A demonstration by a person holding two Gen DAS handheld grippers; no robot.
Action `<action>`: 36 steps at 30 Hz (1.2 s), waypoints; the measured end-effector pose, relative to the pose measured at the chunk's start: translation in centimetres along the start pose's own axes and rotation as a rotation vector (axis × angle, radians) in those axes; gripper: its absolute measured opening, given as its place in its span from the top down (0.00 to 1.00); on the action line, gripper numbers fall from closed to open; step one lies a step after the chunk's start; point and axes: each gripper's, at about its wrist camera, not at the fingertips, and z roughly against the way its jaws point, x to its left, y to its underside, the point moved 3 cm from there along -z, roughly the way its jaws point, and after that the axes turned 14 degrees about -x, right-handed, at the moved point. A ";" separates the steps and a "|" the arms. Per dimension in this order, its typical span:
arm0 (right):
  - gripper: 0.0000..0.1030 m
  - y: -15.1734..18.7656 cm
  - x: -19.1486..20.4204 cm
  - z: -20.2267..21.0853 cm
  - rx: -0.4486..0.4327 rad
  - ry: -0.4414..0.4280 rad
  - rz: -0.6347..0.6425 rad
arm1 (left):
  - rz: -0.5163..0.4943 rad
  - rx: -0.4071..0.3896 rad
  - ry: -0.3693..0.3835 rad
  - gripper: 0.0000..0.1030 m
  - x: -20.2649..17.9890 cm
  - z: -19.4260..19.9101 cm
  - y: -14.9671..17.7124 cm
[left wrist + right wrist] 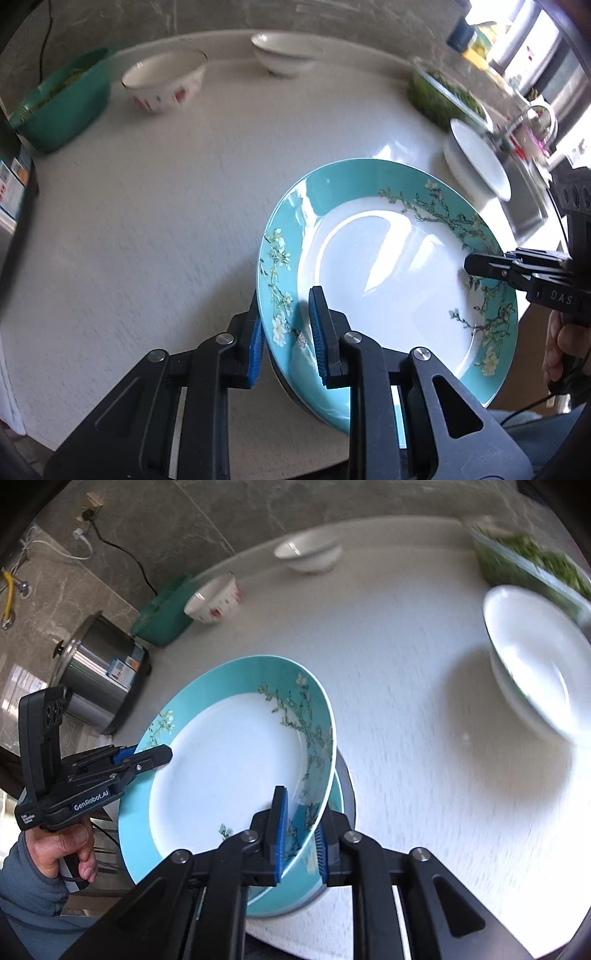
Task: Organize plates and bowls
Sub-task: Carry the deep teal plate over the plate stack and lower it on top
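Note:
A teal-rimmed plate [369, 266] with a white centre and a flowering-branch pattern hangs tilted just above the white table [147, 221]. My left gripper [286, 325] is shut on its near rim, one blue pad on top and one beneath. My right gripper [476, 264] clamps the opposite rim. The right wrist view shows the same plate [229, 768] with my right gripper [299, 823] shut on its edge and my left gripper [147, 755] on the far edge, held by a hand. A white bowl with red marks [164, 81] and a plain white bowl [280, 51] stand at the back.
A white dish [535, 657] sits to the right, with a glass dish of greens [528, 557] behind it. A green tub [59, 103] stands at the table's back left, beside a steel cooker [96, 668]. A sink [524, 199] lies past the table's right edge.

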 end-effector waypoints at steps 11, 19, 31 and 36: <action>0.80 3.3 -0.7 -0.4 -0.009 0.086 0.014 | -0.090 0.017 0.006 0.80 -1.4 -1.4 2.4; 0.70 4.4 0.3 -0.7 -0.001 0.189 0.135 | -0.212 0.003 -0.036 0.80 -2.6 -1.7 3.1; 0.55 5.1 2.4 -1.5 0.013 0.267 0.232 | -0.223 -0.016 -0.056 0.73 -1.6 -1.5 3.2; 0.36 5.4 2.2 -1.4 0.004 0.268 0.199 | -0.193 -0.047 -0.048 0.33 -0.7 -1.2 2.7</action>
